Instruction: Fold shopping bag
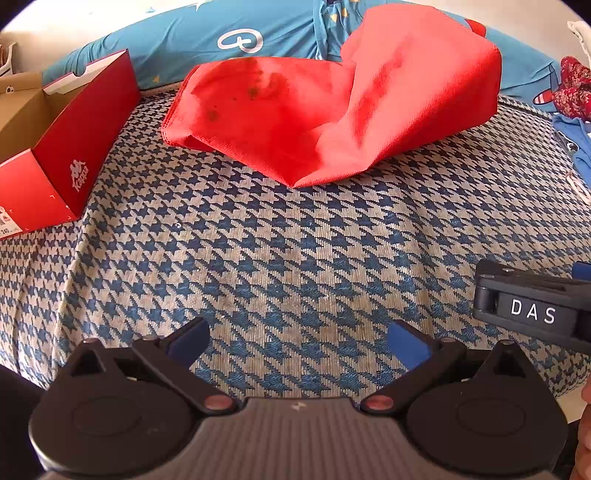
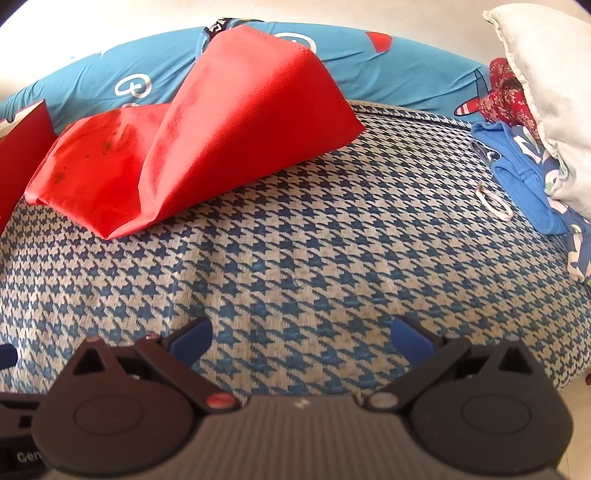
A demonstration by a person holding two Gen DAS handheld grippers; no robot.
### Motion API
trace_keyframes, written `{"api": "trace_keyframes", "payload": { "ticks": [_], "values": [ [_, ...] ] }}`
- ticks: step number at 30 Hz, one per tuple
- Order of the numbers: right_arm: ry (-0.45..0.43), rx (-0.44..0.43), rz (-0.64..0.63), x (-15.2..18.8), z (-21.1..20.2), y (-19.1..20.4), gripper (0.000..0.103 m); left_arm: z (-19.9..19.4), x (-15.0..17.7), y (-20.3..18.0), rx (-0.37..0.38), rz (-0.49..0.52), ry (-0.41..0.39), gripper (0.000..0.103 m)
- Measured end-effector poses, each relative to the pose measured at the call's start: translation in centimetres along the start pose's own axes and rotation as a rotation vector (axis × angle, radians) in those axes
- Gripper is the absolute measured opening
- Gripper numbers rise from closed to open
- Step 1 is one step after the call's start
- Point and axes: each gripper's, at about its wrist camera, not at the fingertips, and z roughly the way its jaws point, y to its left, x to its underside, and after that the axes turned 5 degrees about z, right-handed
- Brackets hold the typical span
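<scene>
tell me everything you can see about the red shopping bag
The red shopping bag looks like woven, non-woven-type fabric with stitched edges. It lies unfolded and rumpled on the blue-and-cream houndstooth cover, one side puffed upward, the flatter side showing dark stains. Behind it lies blue printed bedding. Neither open gripper touches it. No handles show.

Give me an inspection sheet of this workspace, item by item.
Surface: houndstooth cover, blue and beige, bare in front of the grippers.
Job's things: red shopping bag, unfolded, crumpled, one side raised, dark stains on the flat part.
Clutter: open red shoe box at left; blue garment and white loop at right.
Grippers: left gripper open, holding nothing; right gripper open, holding nothing; both short of the bag.
Cables: nothing seen.
Surroundings: blue printed bedding behind the bag; white pillow at right.
</scene>
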Motion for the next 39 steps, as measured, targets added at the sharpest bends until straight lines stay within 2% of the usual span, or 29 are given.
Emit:
{"api": "trace_keyframes", "payload": {
  "ticks": [15, 39],
  "values": [
    [0.011, -0.012, 0.023, 0.03, 0.14, -0.17, 0.103, -0.31, -0.36, -0.10, -0.003, 0.002, -0.019, 0.103],
    [-0.008, -0.012, 0.049, -0.10, 0.08, -0.49, 0.103, -0.05, -0.76, 0.50, -0.040, -0.015, 0.007, 0.103]
  ]
}}
